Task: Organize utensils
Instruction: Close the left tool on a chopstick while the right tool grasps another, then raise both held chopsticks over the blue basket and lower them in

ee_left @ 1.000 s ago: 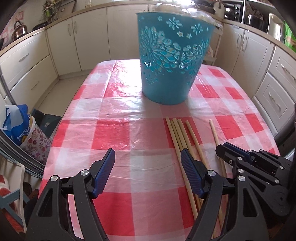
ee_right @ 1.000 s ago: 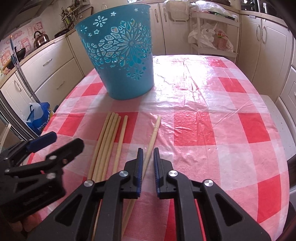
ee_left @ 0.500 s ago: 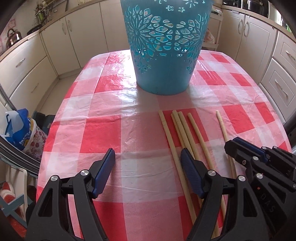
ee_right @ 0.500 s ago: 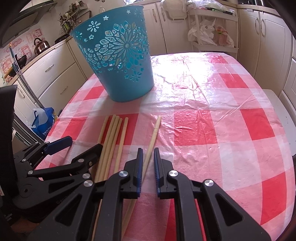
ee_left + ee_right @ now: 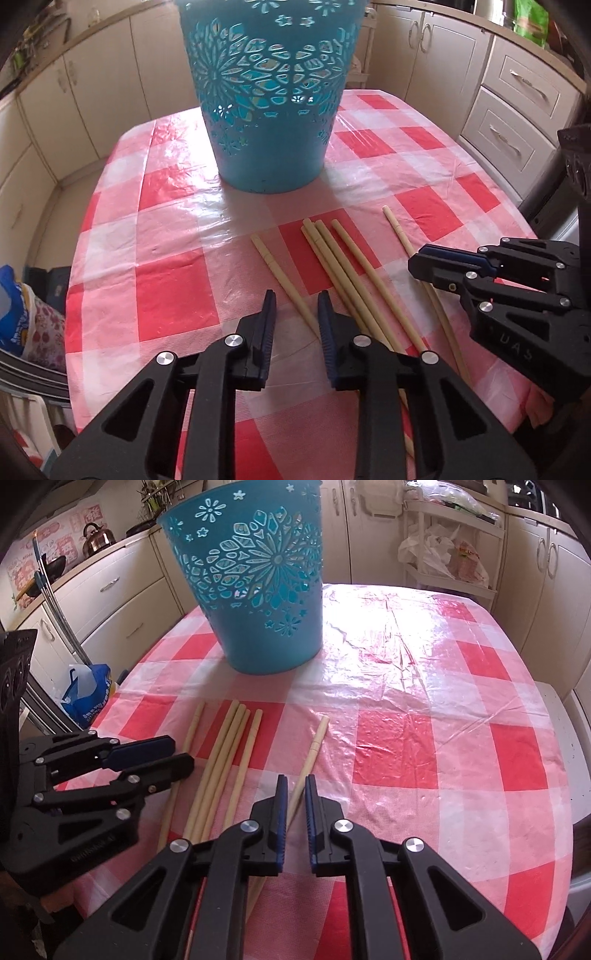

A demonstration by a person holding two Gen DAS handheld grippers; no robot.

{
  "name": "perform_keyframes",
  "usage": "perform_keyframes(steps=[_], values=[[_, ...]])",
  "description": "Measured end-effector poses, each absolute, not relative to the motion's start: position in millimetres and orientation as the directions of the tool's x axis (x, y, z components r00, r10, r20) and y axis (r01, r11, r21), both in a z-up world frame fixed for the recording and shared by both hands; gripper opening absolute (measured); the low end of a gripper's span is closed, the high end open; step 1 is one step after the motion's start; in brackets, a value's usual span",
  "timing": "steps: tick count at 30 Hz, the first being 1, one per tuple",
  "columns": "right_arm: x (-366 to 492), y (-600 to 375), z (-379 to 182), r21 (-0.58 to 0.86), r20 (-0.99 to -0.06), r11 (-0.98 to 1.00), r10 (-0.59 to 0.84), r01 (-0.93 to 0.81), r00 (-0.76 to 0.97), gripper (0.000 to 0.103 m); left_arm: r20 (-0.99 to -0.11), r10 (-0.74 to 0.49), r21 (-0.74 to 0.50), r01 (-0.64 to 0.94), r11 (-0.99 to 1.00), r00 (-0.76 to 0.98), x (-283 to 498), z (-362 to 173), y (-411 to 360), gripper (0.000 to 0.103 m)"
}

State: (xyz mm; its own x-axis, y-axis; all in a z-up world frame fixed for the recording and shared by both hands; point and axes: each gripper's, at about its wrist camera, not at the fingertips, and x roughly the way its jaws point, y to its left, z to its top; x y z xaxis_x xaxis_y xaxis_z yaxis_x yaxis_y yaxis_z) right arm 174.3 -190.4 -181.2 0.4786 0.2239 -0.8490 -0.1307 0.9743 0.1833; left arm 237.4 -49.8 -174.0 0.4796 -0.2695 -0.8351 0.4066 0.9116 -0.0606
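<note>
Several long wooden chopsticks [image 5: 347,269] lie side by side on the red-and-white checked tablecloth [image 5: 173,280], in front of a tall turquoise cut-out basket [image 5: 269,96]. My left gripper [image 5: 295,314] has narrowed to a small gap around the near end of the leftmost chopstick [image 5: 284,280]; whether the pads touch it cannot be told. My right gripper [image 5: 294,797] is almost shut, with the rightmost chopstick [image 5: 312,749] running between its fingers, low over the cloth. The basket [image 5: 255,583] and the other chopsticks [image 5: 225,760] also show in the right wrist view.
Cream kitchen cabinets [image 5: 509,110] ring the table. A blue shopping bag [image 5: 86,690] sits on the floor at the left. A white shelf trolley with plastic bags [image 5: 443,554] stands behind the table. The table edge is close on the near side.
My left gripper has closed from wide open to a narrow gap and moved forward over the leftmost chopstick, nearer the basket. My right gripper has barely moved.
</note>
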Motion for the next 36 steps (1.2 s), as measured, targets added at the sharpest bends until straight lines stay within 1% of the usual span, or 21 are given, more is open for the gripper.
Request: perform_keyframes(steps=[3, 6, 8, 10, 13, 19, 24, 27, 30, 33, 34, 36], values=[[179.4, -188.4, -181.5, 0.168, -0.856, 0.977, 0.21, -0.129, 0.473, 0.012, -0.842, -0.245, -0.065, 0.36, 0.931, 0.481, 246.2, -172.5, -43.9, 0.026], [181.3, -182.8, -181.1, 0.144, -0.858, 0.976, 0.206, -0.163, 0.471, 0.012, -0.837, -0.249, -0.07, 0.355, 0.932, 0.487, 251.6, -174.5, -45.1, 0.026], [181.4, -179.9, -180.8, 0.14, -0.859, 0.968, 0.223, -0.208, 0.461, 0.01, -0.831, -0.276, -0.071, 0.4, 0.914, 0.483, 250.9, -175.0, -48.1, 0.022], [181.8, -179.0, -180.7, 0.131, -0.861, 0.963, 0.229, -0.237, 0.455, 0.009, -0.823, -0.31, -0.065, 0.464, 0.884, 0.476, 250.1, -175.6, -50.8, 0.016], [184.3, -182.4, -180.7, 0.137, -0.868, 0.963, 0.23, -0.232, 0.44, 0.009, -0.825, -0.333, -0.061, 0.513, 0.856, 0.457, 250.5, -175.0, -51.1, 0.013], [188.5, -180.2, -180.7, 0.116, -0.876, 0.966, 0.209, -0.23, 0.436, 0.011, -0.834, -0.331, -0.063, 0.519, 0.852, 0.442, 252.0, -174.2, -45.1, 0.013], [191.3, -180.0, -180.1, 0.136, -0.881, 0.96, 0.23, -0.246, 0.414, 0.01, -0.84, -0.346, -0.041, 0.588, 0.808, 0.417, 247.7, -172.1, -51.2, 0.011], [191.9, -177.1, -179.8, 0.117, -0.885, 0.96, 0.216, -0.253, 0.413, 0.01, -0.848, -0.31, -0.034, 0.541, 0.84, 0.429, 252.7, -171.0, -48.7, 0.011], [190.3, -173.7, -180.3, 0.098, -0.882, 0.961, 0.203, -0.257, 0.425, 0.01, -0.853, -0.281, -0.038, 0.486, 0.873, 0.439, 259.3, -173.8, -48.0, 0.017], [187.3, -174.4, -180.9, 0.103, -0.871, 0.962, 0.21, -0.254, 0.443, 0.008, -0.85, -0.251, -0.011, 0.461, 0.888, 0.463, 260.2, -175.3, -54.6, 0.017], [186.7, -176.0, -180.9, 0.116, -0.868, 0.963, 0.217, -0.243, 0.446, 0.007, -0.848, -0.241, 0.001, 0.455, 0.891, 0.472, 259.5, -175.7, -57.5, 0.013], [186.5, -183.7, -181.4, 0.191, -0.858, 0.961, 0.263, -0.201, 0.44, 0.006, -0.847, -0.262, -0.032, 0.447, 0.894, 0.463, 259.0, -176.0, -58.7, 0.006]])
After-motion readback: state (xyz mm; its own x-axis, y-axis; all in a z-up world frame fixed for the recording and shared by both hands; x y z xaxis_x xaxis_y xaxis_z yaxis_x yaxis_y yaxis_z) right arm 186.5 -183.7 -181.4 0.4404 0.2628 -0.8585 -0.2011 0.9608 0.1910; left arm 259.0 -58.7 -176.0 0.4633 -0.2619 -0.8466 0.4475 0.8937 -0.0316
